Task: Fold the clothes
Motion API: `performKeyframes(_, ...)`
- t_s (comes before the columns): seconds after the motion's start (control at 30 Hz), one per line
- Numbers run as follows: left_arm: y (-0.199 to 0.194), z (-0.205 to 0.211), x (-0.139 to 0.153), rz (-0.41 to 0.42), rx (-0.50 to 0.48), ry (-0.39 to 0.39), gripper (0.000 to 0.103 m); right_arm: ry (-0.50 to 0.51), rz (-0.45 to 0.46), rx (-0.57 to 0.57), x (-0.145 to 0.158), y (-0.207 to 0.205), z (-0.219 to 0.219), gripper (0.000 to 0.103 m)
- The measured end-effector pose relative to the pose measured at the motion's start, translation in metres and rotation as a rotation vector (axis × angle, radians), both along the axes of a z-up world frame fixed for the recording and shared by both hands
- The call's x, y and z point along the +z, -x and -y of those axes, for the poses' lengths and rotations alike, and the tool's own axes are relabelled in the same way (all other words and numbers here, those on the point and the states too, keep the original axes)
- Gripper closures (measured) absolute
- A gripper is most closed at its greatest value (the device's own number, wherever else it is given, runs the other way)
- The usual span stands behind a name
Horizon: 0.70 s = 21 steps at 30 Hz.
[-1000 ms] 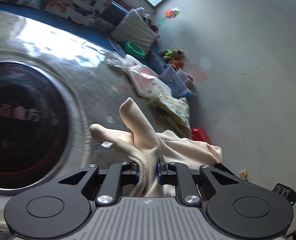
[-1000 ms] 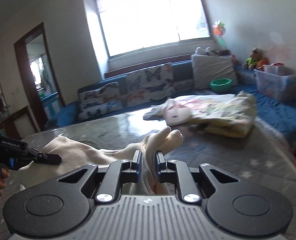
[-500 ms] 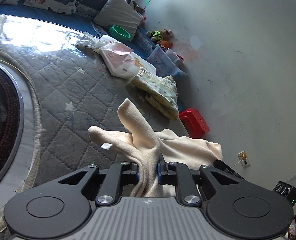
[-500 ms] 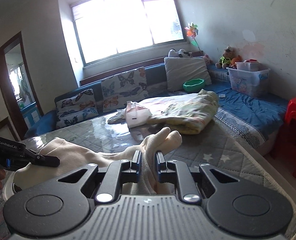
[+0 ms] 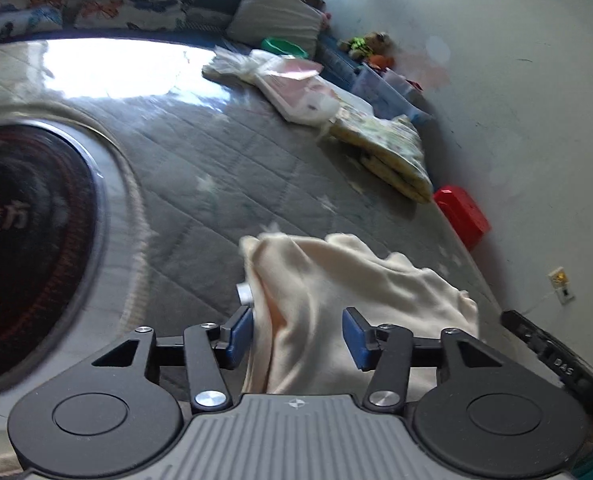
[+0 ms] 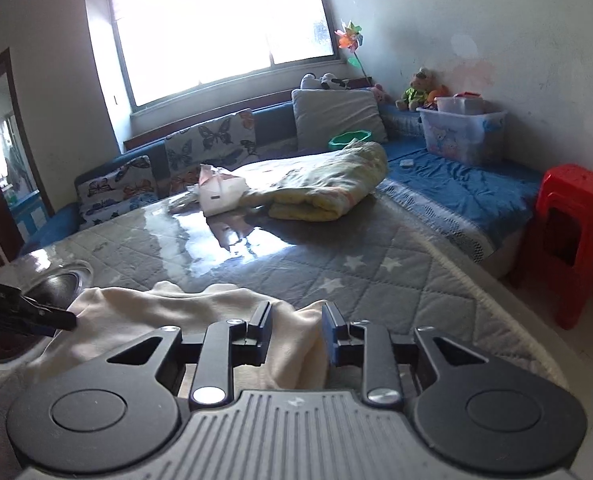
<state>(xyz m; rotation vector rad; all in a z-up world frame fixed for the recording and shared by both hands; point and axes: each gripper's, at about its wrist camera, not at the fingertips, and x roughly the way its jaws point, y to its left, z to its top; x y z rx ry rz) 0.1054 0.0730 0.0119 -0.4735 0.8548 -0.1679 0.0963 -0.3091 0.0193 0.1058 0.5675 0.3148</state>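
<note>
Left gripper (image 5: 298, 332) jaws just opening, cream garment (image 5: 336, 292) loose between them, right gripper (image 6: 296, 334) jaws parting too, cloth slack between, garment lying crumpled on grey quilt (image 6: 336, 256)

A soft, matt cream cloth (image 5: 336, 280) is lying rumpled low in the frame on a quilted grey cover (image 6: 336, 256), which is shining glossy where window light is hitting it. The gripper (image 5: 298, 334) is showing matt black plastic arms, blue rubbery pads and bright metal screws. At right, a red plastic stool (image 6: 572, 236) is gleaming smoothly.
</note>
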Motion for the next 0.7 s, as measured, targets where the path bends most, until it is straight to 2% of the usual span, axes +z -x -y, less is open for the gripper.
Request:
performKeyframes(0.13,0.001,-0.004,0.009,0.043,0.035,-0.033,0.05,-0.004,0.001,0.019,0.001,-0.006,-0.004,0.076)
performKeyframes(0.43,-0.023,0.033,0.012,0.078,-0.079,-0.027,0.051,-0.005,-0.03,0.156,-0.011,-0.032,-0.061,0.071)
performKeyframes(0.7,-0.047,0.061,-0.001,0.077,-0.138,-0.068,0.05,0.052,-0.034,0.216,-0.021,-0.054,-0.097,0.067)
